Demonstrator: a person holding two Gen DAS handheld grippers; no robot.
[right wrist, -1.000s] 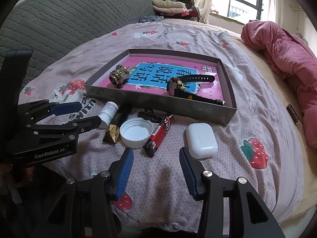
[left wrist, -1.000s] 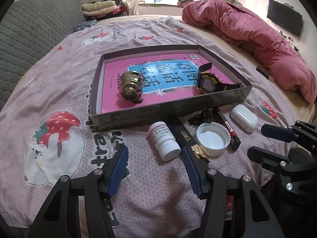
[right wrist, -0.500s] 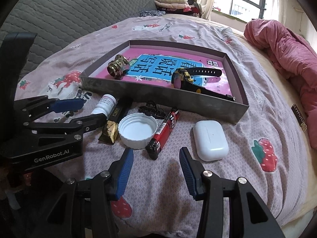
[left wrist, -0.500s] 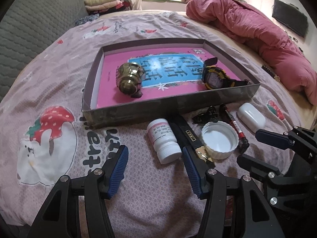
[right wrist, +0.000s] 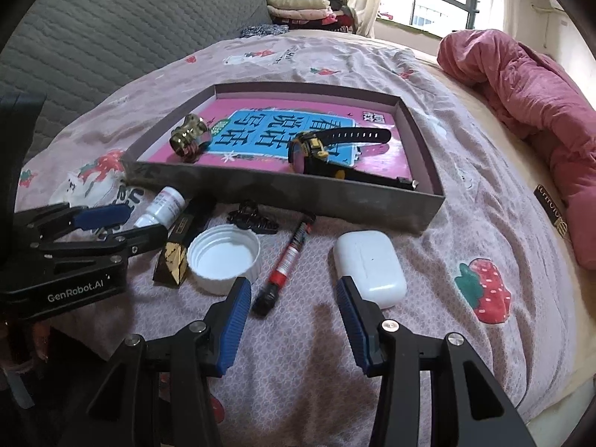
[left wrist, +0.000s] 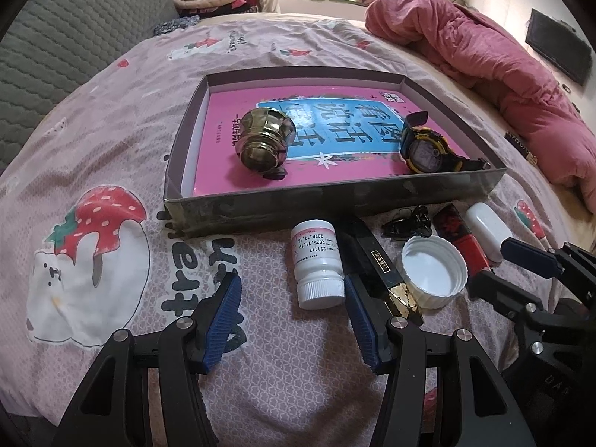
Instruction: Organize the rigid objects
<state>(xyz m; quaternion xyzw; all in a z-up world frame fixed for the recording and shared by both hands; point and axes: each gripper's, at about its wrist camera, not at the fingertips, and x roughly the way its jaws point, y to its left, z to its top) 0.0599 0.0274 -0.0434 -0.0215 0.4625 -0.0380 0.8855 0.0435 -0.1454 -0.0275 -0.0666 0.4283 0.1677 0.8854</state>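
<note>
The pill bottle [left wrist: 317, 262] lies on its side on the bed [left wrist: 93, 119], just near of the tray [left wrist: 335, 205], cap toward me and its long axis running near to far. My left gripper [left wrist: 292, 314] sits right behind it, jaws released and empty, their gap a little left of the cap, the right finger just beside it. I judge this the nearer hand, and a short shift right and forward would straddle the bottle across its width. Beside it to the right lie a black box [left wrist: 376, 264], then a white lid [left wrist: 434, 273], a marker [right wrist: 288, 257] and a white earbud case [right wrist: 368, 266]. My right gripper [right wrist: 292, 307] hangs open between marker and case, holding nothing. In the tray lie a brass knob [left wrist: 264, 143] and a watch [left wrist: 424, 152].
</note>
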